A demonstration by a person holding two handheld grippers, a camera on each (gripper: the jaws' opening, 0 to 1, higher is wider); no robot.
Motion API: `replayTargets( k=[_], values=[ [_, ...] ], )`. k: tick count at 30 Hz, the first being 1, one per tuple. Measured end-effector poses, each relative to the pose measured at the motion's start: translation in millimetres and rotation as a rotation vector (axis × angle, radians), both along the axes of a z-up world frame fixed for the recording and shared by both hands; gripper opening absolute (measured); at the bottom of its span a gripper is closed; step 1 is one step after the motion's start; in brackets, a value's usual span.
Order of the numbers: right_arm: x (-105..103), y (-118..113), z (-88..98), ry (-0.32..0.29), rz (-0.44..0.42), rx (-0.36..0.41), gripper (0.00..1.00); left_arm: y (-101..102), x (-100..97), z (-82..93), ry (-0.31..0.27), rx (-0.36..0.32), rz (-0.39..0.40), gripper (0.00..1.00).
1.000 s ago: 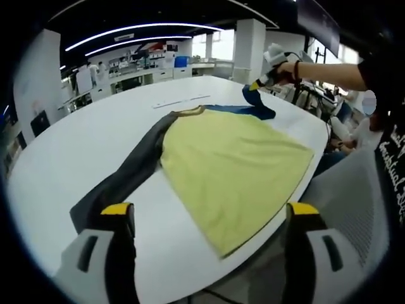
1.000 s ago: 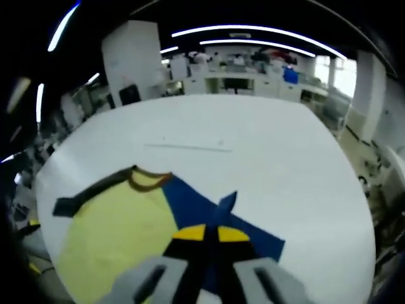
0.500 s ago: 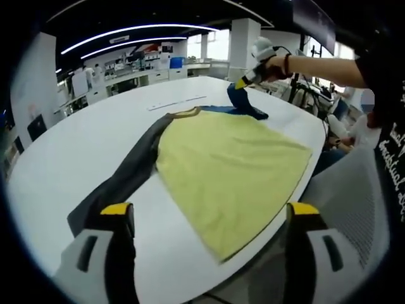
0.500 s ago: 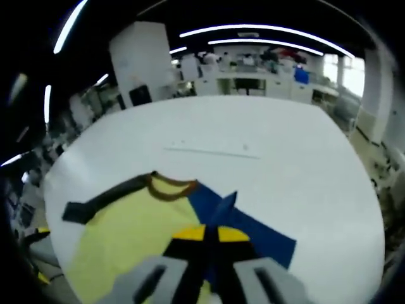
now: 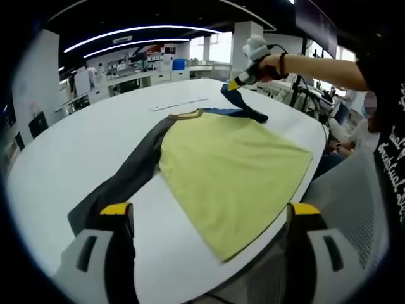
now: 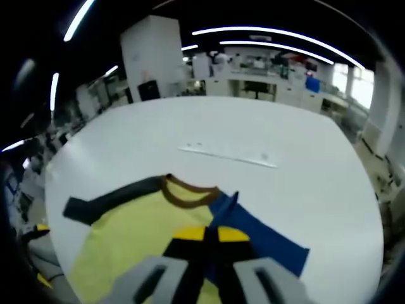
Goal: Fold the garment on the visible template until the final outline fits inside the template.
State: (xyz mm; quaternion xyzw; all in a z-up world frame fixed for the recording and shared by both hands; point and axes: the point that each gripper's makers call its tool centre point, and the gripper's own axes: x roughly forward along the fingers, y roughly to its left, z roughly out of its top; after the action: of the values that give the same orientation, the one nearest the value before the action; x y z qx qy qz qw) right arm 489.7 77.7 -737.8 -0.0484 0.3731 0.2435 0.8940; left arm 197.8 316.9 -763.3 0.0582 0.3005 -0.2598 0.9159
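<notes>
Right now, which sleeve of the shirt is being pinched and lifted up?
The blue sleeve. The right gripper is shut on it and holds its end up, while the dark grey sleeve lies flat on the white table.

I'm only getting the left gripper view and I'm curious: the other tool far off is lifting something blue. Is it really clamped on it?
Observer: Yes. In the right gripper view the right gripper has its yellow-tipped jaws closed together on a fold of the blue sleeve.
Operator: What's beyond the shirt from over there?
Observer: A thin pale strip lies on the white table, past the brown collar.
Operator: And the other sleeve?
Observer: The dark grey sleeve lies flat on the table, stretched out away from the collar, and no gripper touches it.
</notes>
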Motion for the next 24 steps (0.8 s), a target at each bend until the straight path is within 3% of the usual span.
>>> replayTargets(
  k=[14, 24],
  values=[
    [-9.6, 56.6, 10.1, -0.006, 0.066, 0.057, 0.00, 14.7, 4.9, -6.1, -0.015, -0.026, 0.009, 0.96],
    [-13.1, 88.2, 10.0, -0.001, 0.120, 0.062, 0.00, 8.5, 0.0, -6.3, -0.015, -0.018, -0.003, 0.97]
  ],
)
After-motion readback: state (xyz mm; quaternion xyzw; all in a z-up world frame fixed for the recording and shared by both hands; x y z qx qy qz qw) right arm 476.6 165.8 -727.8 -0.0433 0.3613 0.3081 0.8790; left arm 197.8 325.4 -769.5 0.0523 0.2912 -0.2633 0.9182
